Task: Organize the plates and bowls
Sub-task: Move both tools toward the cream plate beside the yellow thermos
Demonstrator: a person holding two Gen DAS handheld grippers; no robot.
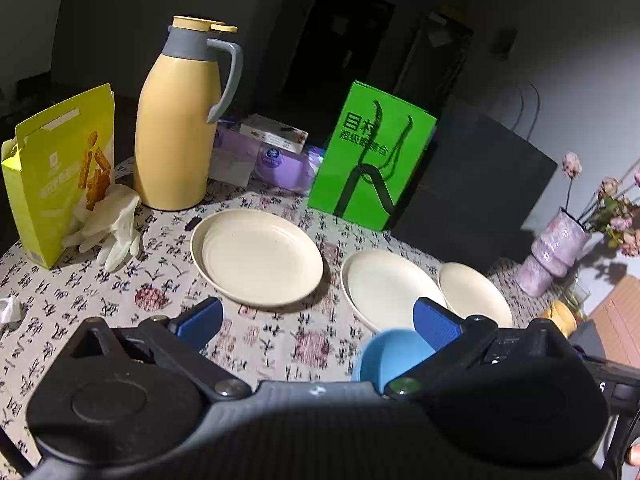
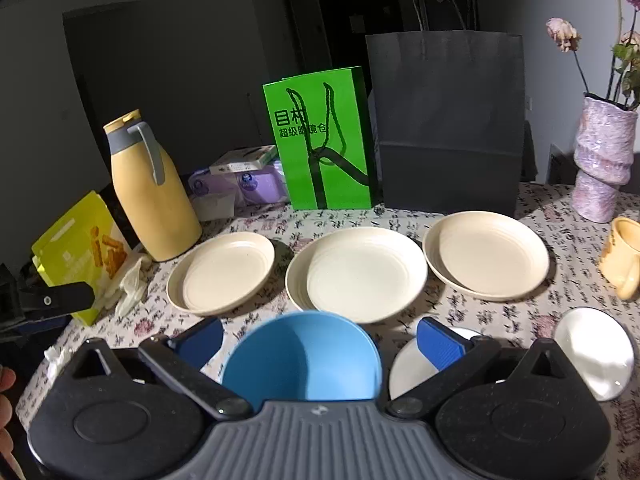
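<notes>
- The worktop (image 2: pixel 460 308), under a calligraphy-print cloth, is carrying everything.
- A black paper bag (image 2: pixel 446 120) is standing at 12 o'clock in the right wrist view, behind the plates, with a green paper bag (image 2: pixel 320 140) just beside it at 11 o'clock.
- A yellow thermos jug (image 1: pixel 176 120) is standing at 10 o'clock in the left wrist view, a snack box (image 1: pixel 60 176) and pale rubber gloves (image 1: pixel 114 226) near it.
- A purple vase (image 2: pixel 600 160) of flowers is standing at 2 o'clock, a yellow mug (image 2: pixel 622 256) below it.
- Three cream plates (image 2: pixel 358 276) are lying in a row mid-worktop, apart from each other.
- A blue bowl (image 2: pixel 302 356) is sitting between the spread fingers of the right hand-held gripper (image 2: pixel 320 340), which is gaping open and gripping nothing.
- Two white dishes (image 2: pixel 596 356) are lying at 4 o'clock.
- The left hand-held gripper (image 1: pixel 316 320) is hanging open over bare cloth.
</notes>
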